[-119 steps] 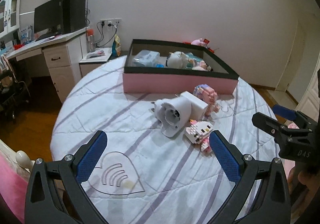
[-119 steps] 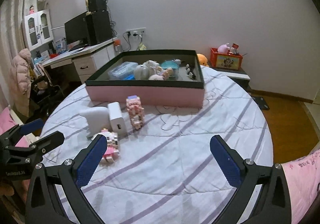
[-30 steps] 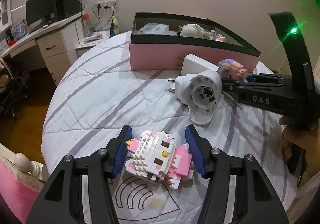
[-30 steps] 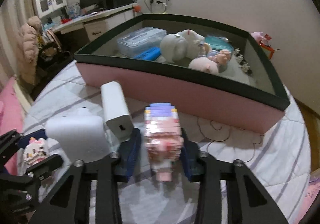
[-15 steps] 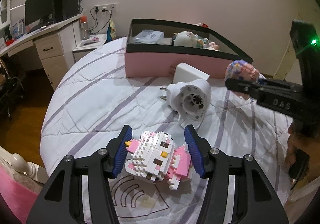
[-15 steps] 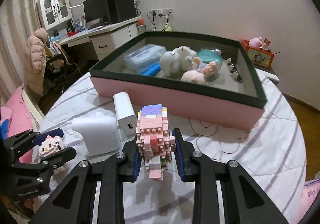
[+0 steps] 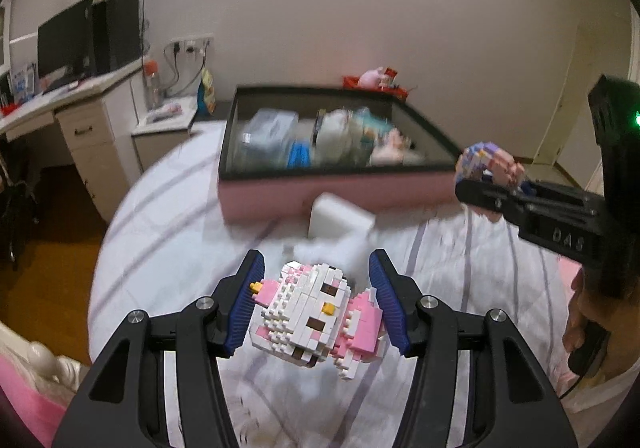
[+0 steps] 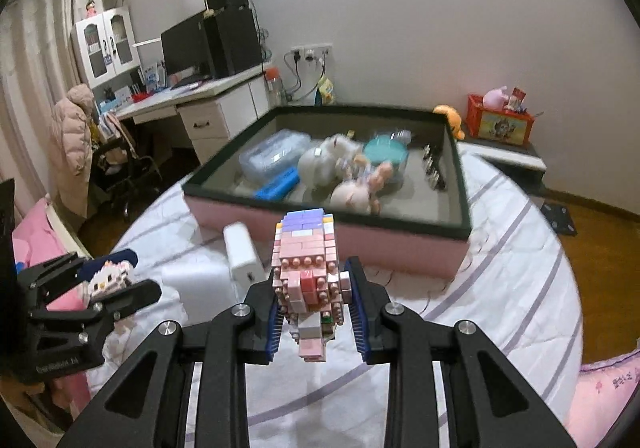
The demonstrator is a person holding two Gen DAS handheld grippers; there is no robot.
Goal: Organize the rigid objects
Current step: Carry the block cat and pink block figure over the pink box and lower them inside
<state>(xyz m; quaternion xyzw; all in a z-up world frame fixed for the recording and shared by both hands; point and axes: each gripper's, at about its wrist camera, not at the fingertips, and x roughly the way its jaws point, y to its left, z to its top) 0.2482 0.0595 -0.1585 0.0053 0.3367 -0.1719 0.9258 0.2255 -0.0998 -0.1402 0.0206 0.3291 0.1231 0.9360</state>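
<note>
Grippers (image 7: 316,298) near toy-filled pink box (image 8: 320,234)

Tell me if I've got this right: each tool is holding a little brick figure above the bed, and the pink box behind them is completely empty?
Not quite. The pink box is not empty: the right wrist view shows a clear plastic case, a blue item, a teal lid and some plush toys inside. The rest holds: the left tool grips the white-and-pink brick figure, the right tool the pink one.

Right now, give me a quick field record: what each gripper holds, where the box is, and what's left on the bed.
left gripper: shut on white-and-pink brick cat figure, lifted
right gripper: shut on pink brick figure with purple top, lifted
pink storage box: ahead on bed, already holds toys
still on bedspread: white charger, white plug-in device
</note>
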